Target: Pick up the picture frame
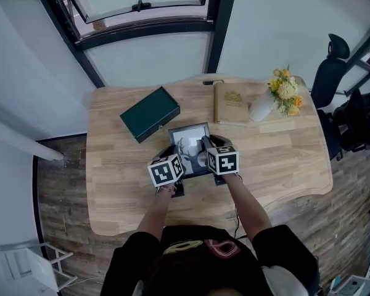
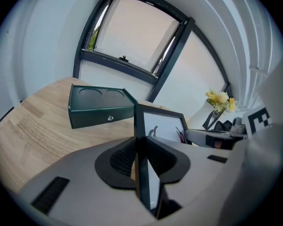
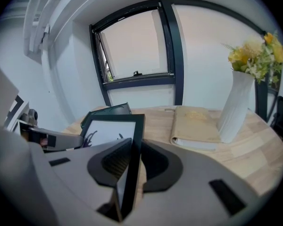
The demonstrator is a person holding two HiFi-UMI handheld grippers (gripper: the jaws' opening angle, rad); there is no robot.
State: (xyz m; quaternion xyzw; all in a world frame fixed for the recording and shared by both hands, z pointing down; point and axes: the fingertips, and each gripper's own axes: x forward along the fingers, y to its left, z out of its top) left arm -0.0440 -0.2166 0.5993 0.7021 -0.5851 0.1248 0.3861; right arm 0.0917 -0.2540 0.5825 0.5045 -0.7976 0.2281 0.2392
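Tools (image 1: 174,148) (image 1: 207,142) on frame (image 1: 190,134); flowers (image 1: 285,91) in vase (image 1: 261,108)

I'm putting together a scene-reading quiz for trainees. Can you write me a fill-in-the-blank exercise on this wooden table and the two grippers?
1. The left gripper and the right gripper are both shut on the black rectangular ____.
2. In the head view, the dark green rectangular box lies on the ____ side of that held thing.
3. The tan closed book lies beside a white ____ of yellow flowers.
Missing words: picture frame; left; vase.
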